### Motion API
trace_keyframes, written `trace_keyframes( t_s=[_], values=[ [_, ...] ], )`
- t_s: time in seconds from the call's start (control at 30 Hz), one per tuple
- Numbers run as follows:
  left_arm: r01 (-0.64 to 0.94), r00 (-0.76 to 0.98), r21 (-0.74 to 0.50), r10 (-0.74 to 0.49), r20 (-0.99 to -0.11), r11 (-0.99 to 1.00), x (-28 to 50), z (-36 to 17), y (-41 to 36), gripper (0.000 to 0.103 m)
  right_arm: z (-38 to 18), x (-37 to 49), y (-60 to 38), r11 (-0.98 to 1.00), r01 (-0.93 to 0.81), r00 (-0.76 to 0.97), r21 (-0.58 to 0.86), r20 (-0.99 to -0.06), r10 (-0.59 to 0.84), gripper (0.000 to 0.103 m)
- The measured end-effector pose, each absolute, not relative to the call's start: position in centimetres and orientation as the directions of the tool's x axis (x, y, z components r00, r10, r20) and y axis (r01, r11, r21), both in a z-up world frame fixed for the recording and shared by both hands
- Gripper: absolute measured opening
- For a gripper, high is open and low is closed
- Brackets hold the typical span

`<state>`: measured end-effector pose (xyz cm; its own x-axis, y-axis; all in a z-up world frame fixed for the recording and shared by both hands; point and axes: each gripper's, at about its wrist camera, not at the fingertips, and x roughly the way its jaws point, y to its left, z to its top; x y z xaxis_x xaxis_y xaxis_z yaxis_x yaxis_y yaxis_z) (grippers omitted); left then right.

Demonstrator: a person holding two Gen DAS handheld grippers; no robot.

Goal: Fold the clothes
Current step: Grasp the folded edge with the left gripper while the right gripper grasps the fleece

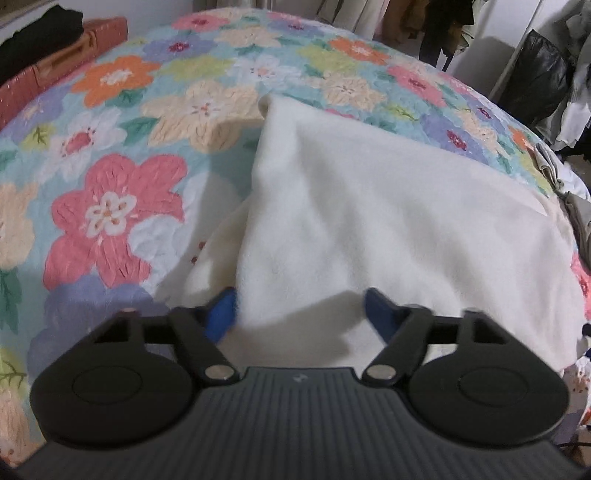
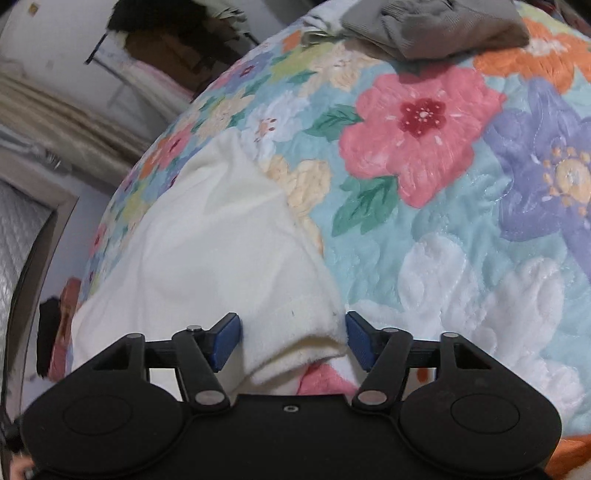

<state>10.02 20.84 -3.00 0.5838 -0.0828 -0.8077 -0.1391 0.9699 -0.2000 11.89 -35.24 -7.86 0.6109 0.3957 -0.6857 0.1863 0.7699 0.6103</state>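
Both tongs wide, nothing held: left gripper [image 1: 300,308] and right gripper [image 2: 291,341] each straddle an edge of the white garment [image 1: 369,221] on the floral quilt [image 1: 110,206]. Risk: pads pinch quilt too, or only one layer, skewing the fold

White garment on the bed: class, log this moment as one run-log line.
stage: mid-fold | white garment: on floral quilt | left gripper: open over garment | right gripper: open, straddling garment corner | grey clothing: unfolded
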Motion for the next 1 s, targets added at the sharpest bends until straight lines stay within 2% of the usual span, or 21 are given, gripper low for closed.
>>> trace_keyframes(
  t_s=[0.03,0.07,0.1,0.27,0.33,0.4,0.6,0.73,0.8,0.9,0.93,1.0],
  values=[
    [-0.125,0.585,-0.188,-0.081,-0.807,0.974,10.1,-3.0,20.5,0.052,-7.9,12.1,-35.1,0.771,0.182,0.624,0.611,-0.677,0.389,0.062],
    [-0.111,0.587,-0.182,-0.083,-0.805,0.977,10.2,-3.1,20.1,0.029,-7.7,12.2,-34.8,0.78,0.161,0.642,0.604,-0.665,0.382,0.039],
    [-0.097,0.59,-0.185,-0.093,-0.802,0.978,10.3,-3.2,19.9,0.012,-7.4,12.1,-34.4,0.794,0.138,0.65,0.592,-0.659,0.378,0.032],
    [-0.173,0.674,-0.179,-0.016,-0.739,0.969,9.0,-1.7,20.8,0.01,-3.8,10.5,-32.4,0.895,0.003,0.738,0.446,-0.605,0.299,0.017],
    [-0.21,0.702,-0.235,-0.021,-0.711,0.949,8.2,-1.0,22.1,0.01,-2.3,9.4,-33.1,0.862,-0.028,0.764,0.507,-0.545,0.345,0.015],
    [-0.245,0.696,-0.231,0.004,-0.718,0.942,7.8,-0.9,22.7,0.01,-1.5,8.6,-33.9,0.826,-0.049,0.767,0.562,-0.509,0.391,0.014],
    [-0.293,0.629,-0.169,0.056,-0.775,0.941,8.8,-2.1,22.7,0.01,-4.4,9.7,-33.2,0.885,0.033,0.678,0.464,-0.661,0.322,0.014],
    [-0.3,0.643,-0.111,0.115,-0.757,0.948,8.2,-1.5,22.5,0.01,-2.3,9.0,-32.7,0.902,-0.042,0.728,0.429,-0.606,0.322,0.014],
    [-0.314,0.612,-0.097,0.123,-0.781,0.944,8.4,-2.0,22.9,0.01,-2.1,8.7,-32.8,0.905,-0.051,0.717,0.422,-0.615,0.327,0.015],
    [-0.297,0.562,-0.083,0.104,-0.821,0.951,9.3,-2.8,22.6,0.012,-3.7,9.4,-32.6,0.935,0.017,0.659,0.354,-0.708,0.256,0.022],
    [-0.288,0.555,-0.066,0.111,-0.824,0.955,9.5,-2.9,22.3,0.012,-4.2,9.6,-32.4,0.948,0.052,0.644,0.313,-0.737,0.208,0.029],
    [-0.268,0.579,-0.043,0.125,-0.805,0.962,9.0,-2.1,21.6,0.023,-3.9,9.5,-31.7,0.972,0.081,0.661,0.222,-0.741,0.114,0.033]
  ],
)
